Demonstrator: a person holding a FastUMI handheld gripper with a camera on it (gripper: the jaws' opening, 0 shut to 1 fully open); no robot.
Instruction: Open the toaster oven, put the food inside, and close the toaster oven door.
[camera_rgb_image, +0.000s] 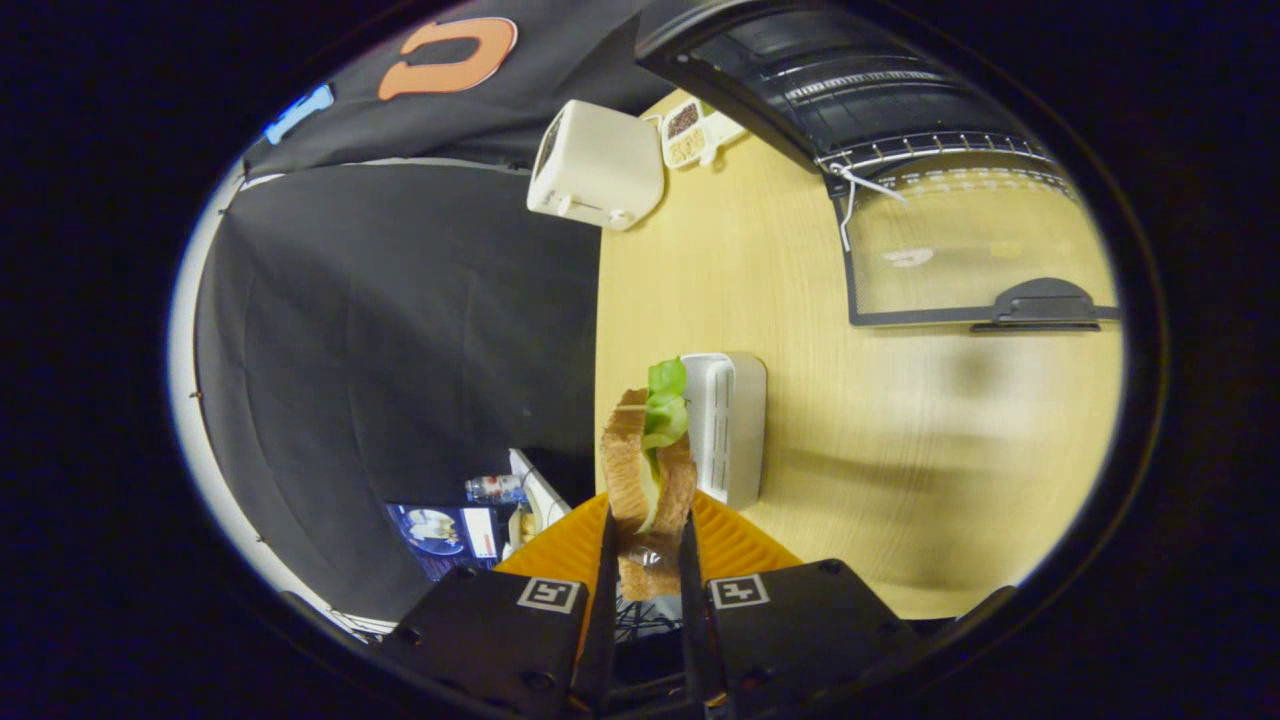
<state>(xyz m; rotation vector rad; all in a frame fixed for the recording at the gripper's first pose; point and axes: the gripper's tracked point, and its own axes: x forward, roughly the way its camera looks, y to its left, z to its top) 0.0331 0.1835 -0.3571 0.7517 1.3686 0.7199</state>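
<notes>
Here, the scene is set out from the fingers outward.

Fingers: the gripper (647, 540) is seen closed on the sandwich (648, 470), one finger pressed to each bread face; the slices are held edge-on so that the filling is trapped between them rather than spilled.

Food: the sandwich is carried just ahead of the fingertips, lettuce (665, 400) sticking out at 12 o'clock from the bread; it is judged to be lifted clear of the orange plate (740, 545), whose ribbed rim lies right behind it at 6 o'clock.

Near things: a white ribbed box (728, 425) stands just beside the sandwich at 3 o'clock; whether they touch cannot be told.

Table: the wooden table (780, 290) stretches from the sandwich towards 1 o'clock; its edge runs close along the sandwich at 9 o'clock, with dark cloth beyond.

Toaster oven: the toaster oven (850, 90) is found well beyond the fingers at 1 o'clock; its glass door (960, 260) is already dropped open, handle (1045, 305) nearest, wire rack (930, 145) exposed at the mouth.

Open room: a broad bare stretch of table is left between box and door; the door lip and handle are the edges to be cleared.

Farther off: a white toaster (597, 165) and a snack tray (690, 135) sit at 12 o'clock, well apart from the path.

Step judged: door opened, food gripped, placing not yet done.
</notes>
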